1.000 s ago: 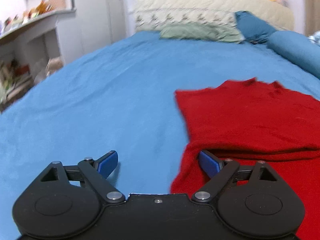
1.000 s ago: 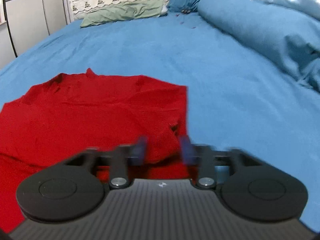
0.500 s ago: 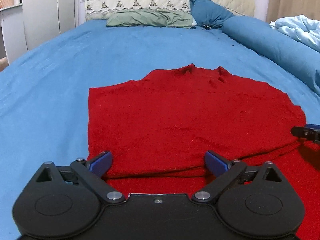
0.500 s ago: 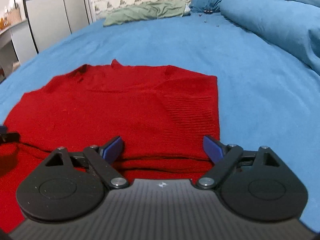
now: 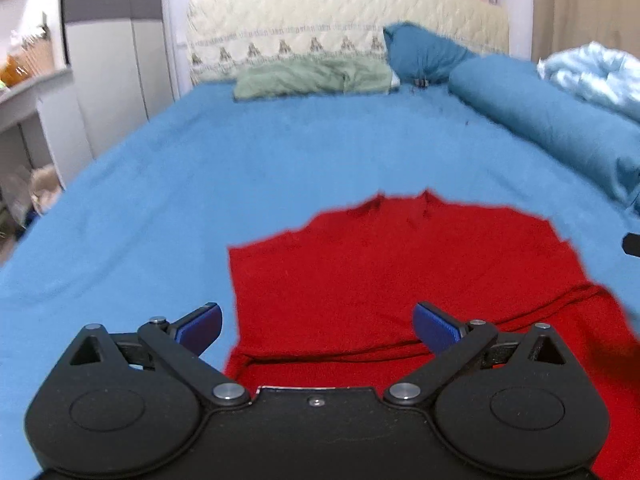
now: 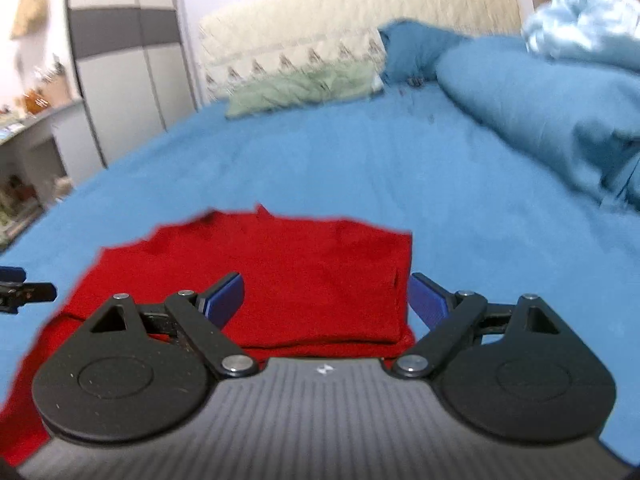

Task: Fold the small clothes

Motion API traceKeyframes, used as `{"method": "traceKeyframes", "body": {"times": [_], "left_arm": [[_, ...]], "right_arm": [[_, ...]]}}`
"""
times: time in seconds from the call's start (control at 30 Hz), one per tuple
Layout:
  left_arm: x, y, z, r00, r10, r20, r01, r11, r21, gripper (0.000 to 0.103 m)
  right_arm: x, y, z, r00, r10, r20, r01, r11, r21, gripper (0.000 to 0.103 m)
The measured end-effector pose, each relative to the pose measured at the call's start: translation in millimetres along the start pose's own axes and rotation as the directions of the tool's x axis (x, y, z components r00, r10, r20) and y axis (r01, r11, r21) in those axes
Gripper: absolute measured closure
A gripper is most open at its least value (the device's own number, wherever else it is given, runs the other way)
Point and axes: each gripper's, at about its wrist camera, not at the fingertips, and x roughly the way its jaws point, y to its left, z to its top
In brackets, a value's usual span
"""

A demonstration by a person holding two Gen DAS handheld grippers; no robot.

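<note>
A red knit sweater (image 5: pixel 400 272) lies flat on the blue bed, folded over on itself with a fold edge near me; it also shows in the right wrist view (image 6: pixel 312 280). My left gripper (image 5: pixel 316 326) is open and empty, above the sweater's near left part. My right gripper (image 6: pixel 326 300) is open and empty, above the sweater's near right corner. The left gripper's tip (image 6: pixel 16 288) shows at the left edge of the right wrist view; the right gripper's tip (image 5: pixel 632 244) shows at the right edge of the left wrist view.
The blue bedsheet (image 5: pixel 200 184) spreads all round the sweater. A green pillow (image 5: pixel 312 78) and a blue pillow (image 5: pixel 420 52) lie by the quilted headboard (image 5: pixel 320 20). A rolled blue duvet (image 5: pixel 560 128) runs along the right. A wardrobe (image 5: pixel 112 60) and shelf stand left.
Both grippers have lifted and pulled back from the sweater, staying open. The views now tilt up toward the headboard. The sweater lies where it was.
</note>
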Motion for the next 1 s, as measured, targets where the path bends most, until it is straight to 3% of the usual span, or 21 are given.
{"method": "traceKeyframes", "body": {"times": [0.23, 0.47, 0.6, 0.77, 0.9, 1.0], "left_arm": [[-121.0, 2.9, 5.4, 0.997, 0.027, 0.072, -0.021, 0.997, -0.072, 0.000], [-190.8, -1.8, -33.5, 0.999, 0.015, 0.049, -0.010, 0.994, -0.106, 0.000], [-216.6, -1.6, -76.3, 1.000, -0.008, 0.022, 0.011, 0.990, -0.139, 0.000], [-219.3, 3.2, -141.9, 0.999, -0.037, -0.023, 0.032, 0.977, -0.210, 0.000], [-208.8, 5.9, -185.0, 0.998, -0.005, -0.064, -0.010, 0.971, -0.239, 0.001], [-198.0, 9.5, -200.0, 0.996, 0.019, -0.092, -0.040, 0.971, -0.234, 0.005]], "right_arm": [[-135.4, 9.8, 30.0, 0.996, 0.048, 0.081, -0.041, 0.995, -0.087, 0.000], [-233.3, 18.4, 11.0, 0.996, 0.045, 0.073, -0.038, 0.994, -0.100, 0.000], [-260.2, 19.9, -21.1, 0.999, 0.042, 0.031, -0.040, 0.996, -0.079, 0.000], [-267.9, 29.6, -81.6, 0.999, -0.035, -0.026, 0.032, 0.992, -0.119, 0.000], [-256.9, 33.7, -124.8, 0.993, -0.079, -0.090, 0.070, 0.993, -0.093, 0.000], [-249.4, 29.6, -152.8, 0.986, -0.098, -0.136, 0.096, 0.995, -0.018, 0.000]]}}
